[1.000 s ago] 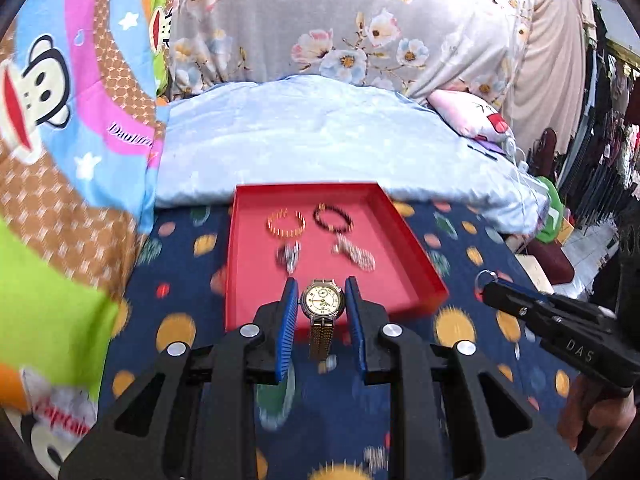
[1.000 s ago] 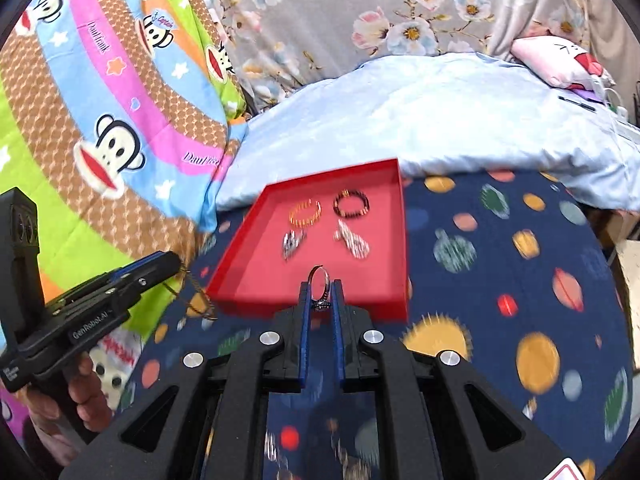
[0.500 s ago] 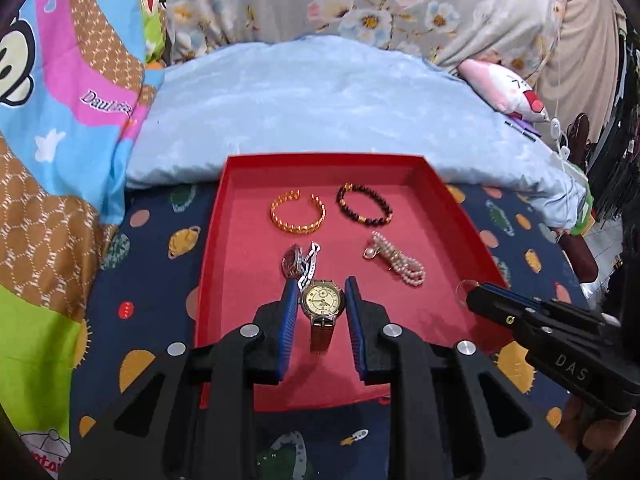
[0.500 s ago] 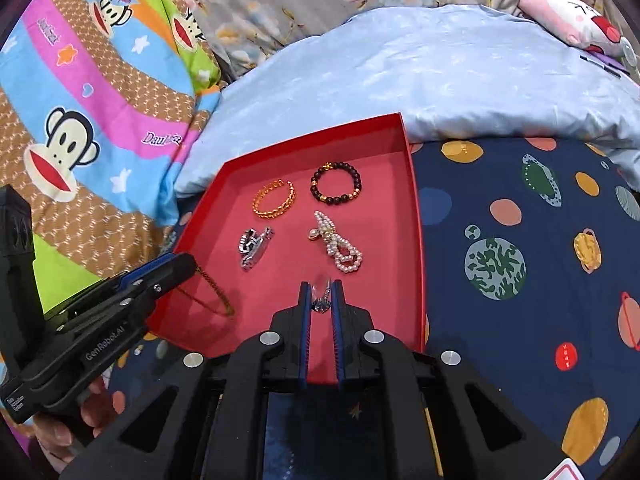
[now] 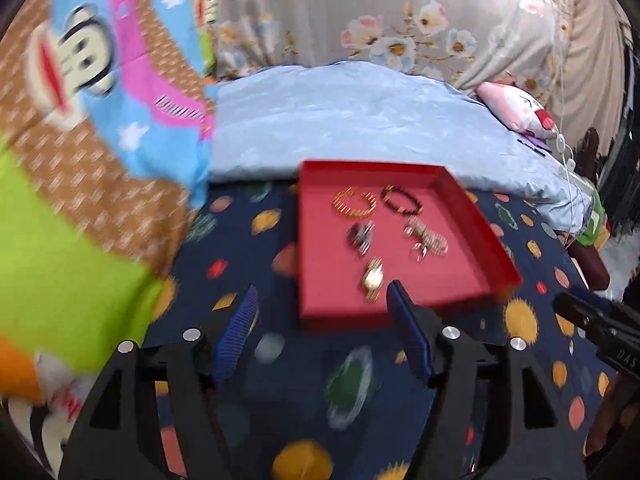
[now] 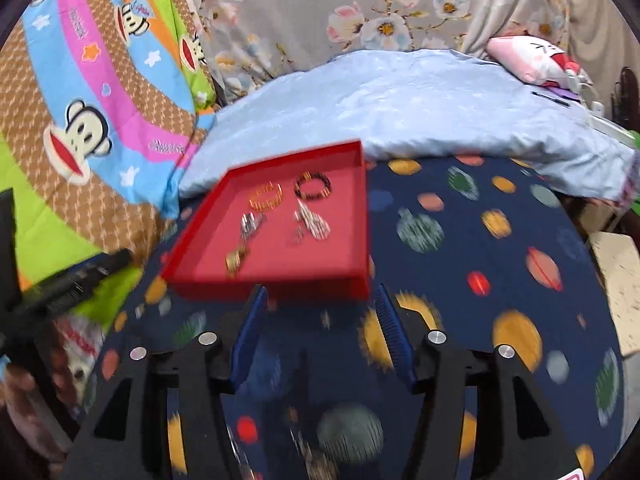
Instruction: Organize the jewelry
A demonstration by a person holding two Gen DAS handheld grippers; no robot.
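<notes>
Both grippers have let go since the earlier frames: the gold watch [image 5: 373, 278] that was pinched in the left gripper [image 5: 322, 312] now lies in the red tray [image 5: 472, 216], lower middle of it, and the small ring [image 5: 418, 251] the right gripper [image 6: 320, 312] was carrying sits just right of the watch, next to the pearl bracelet [image 5: 430, 236]. Jaws on both are opening, blue pads well apart, nothing between them, and both have backed off so the tray's near edge is just past the fingertips.

Also in the tray: gold bangle [image 5: 354, 203] and dark bead bracelet [image 5: 401, 200] toward the far wall, and a silvery piece [image 5: 361, 235] in the middle, too blurry to tell what exactly.

Tray sits on a navy bedsheet with planet prints [image 5: 248, 240]. Behind it, a pale blue blanket [image 5: 360, 120], then a grey floral curtain [image 5: 400, 20] across the top. Cartoon monkey blanket [image 5: 80, 100] fills the left side, pink plush pillow [image 5: 516, 108] at the upper right. Everything's a bit motion-smeared.
</notes>
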